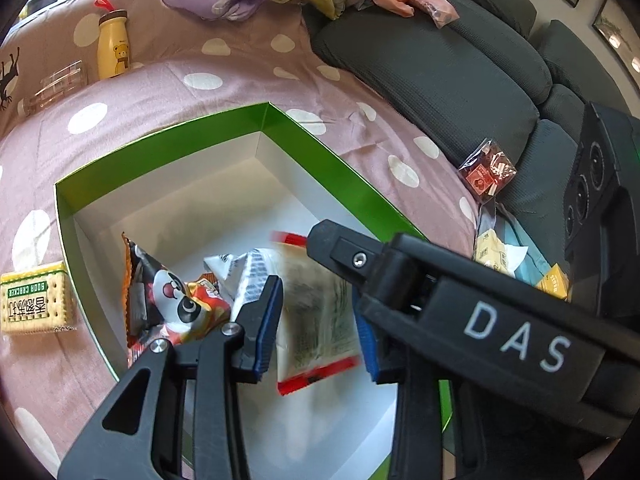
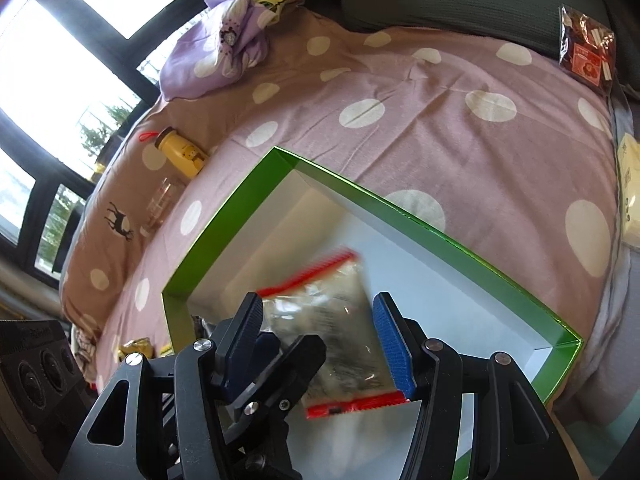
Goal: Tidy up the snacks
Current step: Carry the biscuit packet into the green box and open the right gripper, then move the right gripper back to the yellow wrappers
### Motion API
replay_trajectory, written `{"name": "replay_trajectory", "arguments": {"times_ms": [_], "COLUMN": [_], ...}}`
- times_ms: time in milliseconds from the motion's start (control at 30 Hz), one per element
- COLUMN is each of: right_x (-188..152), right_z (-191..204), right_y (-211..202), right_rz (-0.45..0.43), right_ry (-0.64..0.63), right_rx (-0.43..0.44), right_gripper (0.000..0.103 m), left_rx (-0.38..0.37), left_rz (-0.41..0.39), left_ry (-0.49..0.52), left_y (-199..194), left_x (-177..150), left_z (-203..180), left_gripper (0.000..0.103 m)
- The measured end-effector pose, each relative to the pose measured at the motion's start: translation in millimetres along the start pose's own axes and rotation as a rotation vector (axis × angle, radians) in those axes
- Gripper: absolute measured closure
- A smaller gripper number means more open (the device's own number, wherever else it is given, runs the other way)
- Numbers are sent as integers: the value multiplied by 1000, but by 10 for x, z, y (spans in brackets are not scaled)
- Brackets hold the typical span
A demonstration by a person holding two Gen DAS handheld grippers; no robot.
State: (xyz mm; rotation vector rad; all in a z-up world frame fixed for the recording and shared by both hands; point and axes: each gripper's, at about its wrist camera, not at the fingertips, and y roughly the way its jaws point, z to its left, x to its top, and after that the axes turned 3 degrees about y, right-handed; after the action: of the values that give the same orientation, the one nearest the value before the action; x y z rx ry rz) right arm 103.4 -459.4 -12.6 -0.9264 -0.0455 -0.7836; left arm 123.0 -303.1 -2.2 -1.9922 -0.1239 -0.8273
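Looking down into green box [image 1: 168, 148], white inside, set on spotted bedspread [image 1: 160, 92]. Straddling a blurred clear packet with red ends [image 1: 316, 280] with left gripper [image 1: 318, 320], jaws partly apart, blue pads just beside its long edges; cannot tell whether pressing. Framing the same packet with right gripper [image 2: 318, 320], jaws somewhat wider, right pad at the packet's edge, grip likewise unclear. Packet within the box opening, toward the near edge. Against the box's left wall, panda-print snack bag [image 1: 172, 300] touching a white packet [image 1: 240, 272]. Just outside the left edge, soda cracker pack [image 1: 32, 304]. Toward the bedspread's far edge, yellow bottle [image 1: 112, 44].
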Motion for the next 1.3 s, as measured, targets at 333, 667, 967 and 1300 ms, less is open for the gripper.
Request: {"name": "replay_trajectory", "arguments": {"times_ms": [333,667,967,1300], "right_x": [-23,-117,-289,-709], "right_z": [89,363,727,1338], "right_y": [-77,-206,-306,-279], "right_rz": [-41,-101,-162,-148], "right_ry": [-24,-110,-238,-440], "right_rx": [16,55,46,126], "right_gripper": [29,21,6,6], "left_rx": [45,65,201,401], "left_rz": [-82,-230,-345,-380], "left_ry": [-19,-117,-225,-382], "left_y": [-347,-1007,-1716,-2224], "left_x": [-60,-249,-632,-1230], "left_z": [102,392,849,1413], "left_gripper": [48,24,15,4]}}
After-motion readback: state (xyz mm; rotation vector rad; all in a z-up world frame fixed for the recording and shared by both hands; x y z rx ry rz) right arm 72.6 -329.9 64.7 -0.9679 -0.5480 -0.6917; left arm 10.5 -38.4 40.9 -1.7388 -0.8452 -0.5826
